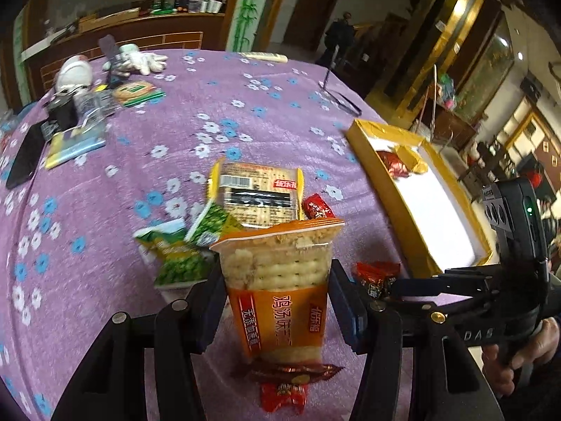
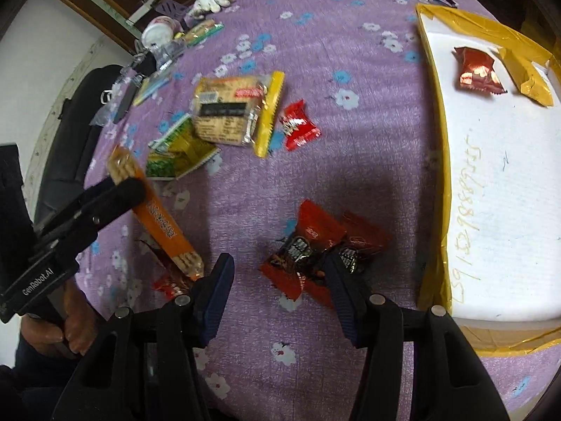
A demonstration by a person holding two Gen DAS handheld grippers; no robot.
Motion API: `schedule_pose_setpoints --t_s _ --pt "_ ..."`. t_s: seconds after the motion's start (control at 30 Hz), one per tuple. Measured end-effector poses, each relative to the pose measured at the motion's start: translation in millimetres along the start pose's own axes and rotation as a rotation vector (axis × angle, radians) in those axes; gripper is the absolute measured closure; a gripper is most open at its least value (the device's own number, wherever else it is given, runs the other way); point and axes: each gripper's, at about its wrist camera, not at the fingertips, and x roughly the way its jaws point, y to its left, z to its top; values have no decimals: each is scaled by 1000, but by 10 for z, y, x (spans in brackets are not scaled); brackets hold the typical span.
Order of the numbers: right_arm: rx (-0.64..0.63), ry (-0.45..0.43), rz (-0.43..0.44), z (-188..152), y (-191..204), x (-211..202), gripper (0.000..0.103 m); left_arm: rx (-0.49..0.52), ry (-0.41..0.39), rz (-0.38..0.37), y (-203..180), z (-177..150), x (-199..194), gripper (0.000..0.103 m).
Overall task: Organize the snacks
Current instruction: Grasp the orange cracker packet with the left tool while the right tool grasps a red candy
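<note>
— Jaws first: what's each doing?
— Left gripper [image 1: 277,301] is clamped on the orange cracker pack [image 1: 278,301], held above the purple cloth [image 1: 217,112]. Right gripper [image 2: 277,294] stands parted over two dark-red candies [image 2: 308,252], its pads not pressing them.
— Count the rest?
— One yellow-edged cracker pack [image 2: 235,112], one green pea packet [image 2: 175,154], one red candy [image 2: 298,126] beside it, one foil candy [image 2: 478,72] inside the gold box [image 2: 434,122].
— Clutter?
— Gloves [image 1: 140,59] and a phone [image 1: 24,158] at the far edge.

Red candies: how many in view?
5 red candies: one in the gold box, one beside the flat cracker pack, two at the right tool, one under the held pack; more may hide.
</note>
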Motion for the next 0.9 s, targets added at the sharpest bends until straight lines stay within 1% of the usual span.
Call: schedule_pose_setpoints --t_s 0.03,0.1,0.17,0.23,0.4,0.5,0.53,0.57,0.6,0.67,0.8,0.9 --pt "4 1 -4 2 -7 18 57 6 4 2 -8 2 34 45" --pt "-3 -13 -15 -2 1 25 59 14 19 -3 -34 -3 125 45" --pt "-20 -16 -45 2 43 47 61 25 34 6 -55 -23 194 44" --pt "-39 -15 -63 -1 85 55 61 52 59 12 -81 -72 278 44" --pt "-108 -9 -129 -7 196 137 61 102 130 57 -86 -199 497 44" --pt "-140 22 -177 -37 209 262 68 142 136 74 -121 -248 543 43" --pt "-155 -4 -189 -46 231 250 70 152 136 76 -129 -253 544 43" --pt "-174 -6 -212 -54 257 265 71 152 134 74 -124 -252 546 44" --pt "-176 -12 -218 -52 262 267 75 148 131 69 -115 -254 540 44" --pt "-148 -18 -197 -40 218 245 78 142 129 55 -98 -245 522 45" --pt "-116 -50 -161 -31 180 138 79 101 123 16 -23 -205 468 45" --pt "-119 -78 -159 -27 202 48 79 78 109 -7 -1 -151 412 45"
